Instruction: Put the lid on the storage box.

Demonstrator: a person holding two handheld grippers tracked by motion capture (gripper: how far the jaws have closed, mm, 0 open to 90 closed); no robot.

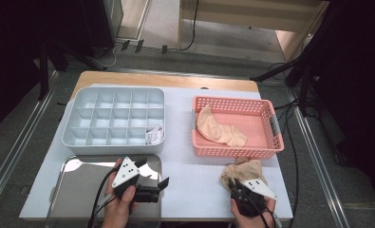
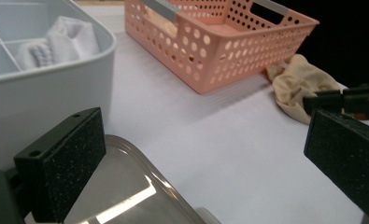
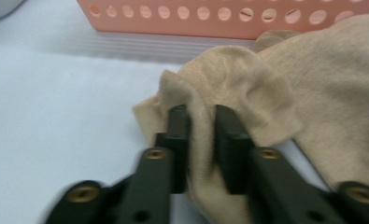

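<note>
Sock point(image 3: 247, 79) in my right gripper point(image 3: 202, 140): plain beige knit, no pattern. Gripper jaws black, speckled pads. Basket point(image 1: 232, 151): salmon pink, rows of round holes, grey handle. Second beige sock point(image 1: 218, 127) inside it. Divided box point(image 1: 80, 142) pale grey. Tray point(image 1: 76, 190) shiny silver. Table cover point(image 1: 185, 180) white.

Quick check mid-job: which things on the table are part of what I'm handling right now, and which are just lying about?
In the job:
- right gripper, shut on a fold of the beige sock
- pink basket, with another beige sock inside

Lying about:
- grey divided organizer, a white item in one corner cell
- metal tray
- left gripper, open over the tray
</note>
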